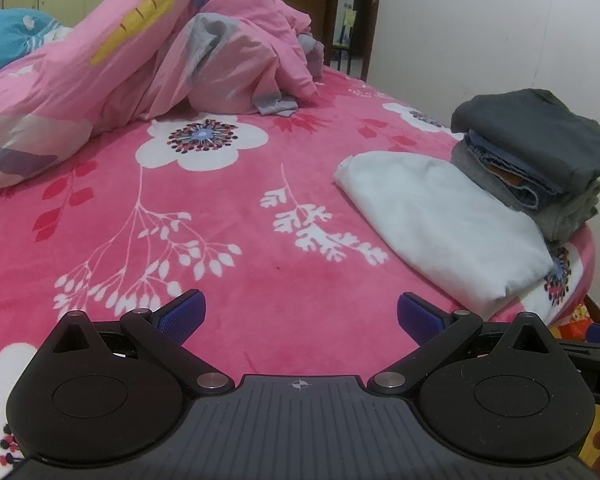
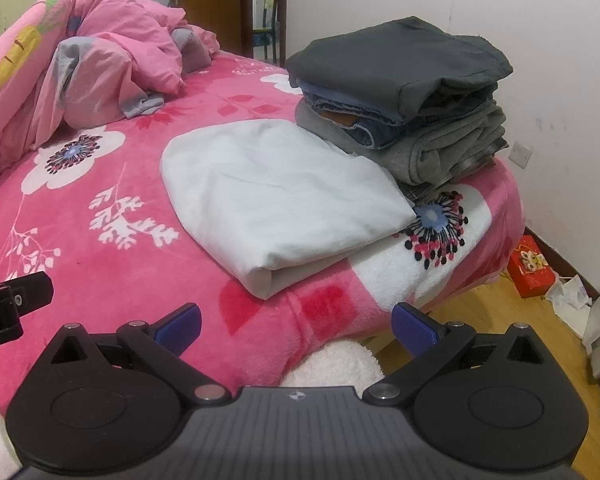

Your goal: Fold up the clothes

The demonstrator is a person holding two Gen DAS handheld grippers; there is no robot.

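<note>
While both tools hung low over the bed, the left gripper (image 1: 301, 316) stood with its blue-padded fingers spread wide and nothing between them, filling the bottom of its own view above bare pink floral blanket (image 1: 220, 240). The right gripper (image 2: 296, 324) was equally wide and empty at the bottom of its view, poised over the blanket's near edge where the wooden floor (image 2: 500, 320) showed at lower right.

A folded white garment (image 2: 276, 192) lay flat on the blanket at centre frame in the right wrist view, its folded edge turned toward the camera; in the left wrist view the same garment (image 1: 444, 224) sat at right of centre. Its far side lay against or slightly under a stack of folded clothes (image 2: 412, 100) at upper right: a dark grey piece on top, denim beneath it, and lighter grey knit at the bottom. The stack (image 1: 540, 160) appeared at the right edge of the left wrist view.

A rumpled pink quilt (image 1: 140, 52) with a carrot print was heaped across the upper left of both views. A red box (image 2: 530, 274) sat on the floor by the wall at the right of the right wrist view, with crumpled white paper just beside it. A black part of the left tool (image 2: 8, 304) poked in at that view's left edge.
</note>
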